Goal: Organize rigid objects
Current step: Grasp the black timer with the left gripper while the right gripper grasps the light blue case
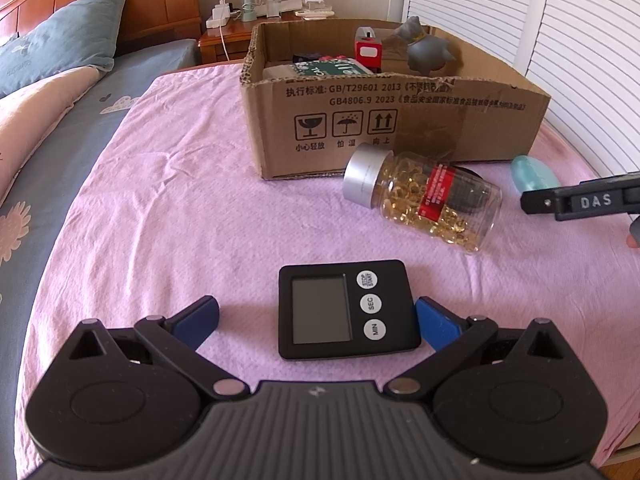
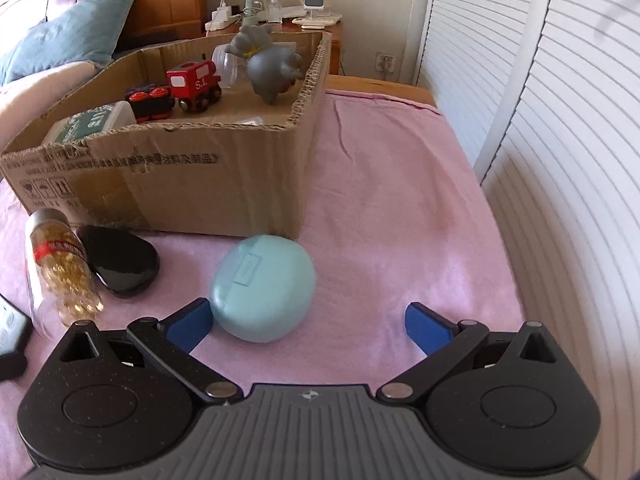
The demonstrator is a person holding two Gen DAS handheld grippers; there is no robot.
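A black digital timer (image 1: 348, 310) lies flat on the pink cloth between the wide-open fingers of my left gripper (image 1: 316, 320); its right side touches the right fingertip. A clear capsule bottle (image 1: 424, 196) lies on its side in front of the cardboard box (image 1: 400, 120). My right gripper (image 2: 308, 322) is open, its left fingertip beside a round teal case (image 2: 262, 286) that sits just ahead. A glossy black oval case (image 2: 120, 258) lies next to the bottle (image 2: 60, 264). The right gripper also shows in the left wrist view (image 1: 580, 202).
The box (image 2: 200, 176) holds a red toy train (image 2: 194, 82), a grey figurine (image 2: 268, 66) and a green-labelled tub (image 2: 92, 120). Pillows (image 1: 52, 36) lie to the left. White louvred doors (image 2: 560, 160) run along the right. A nightstand (image 1: 256, 16) with a fan stands behind.
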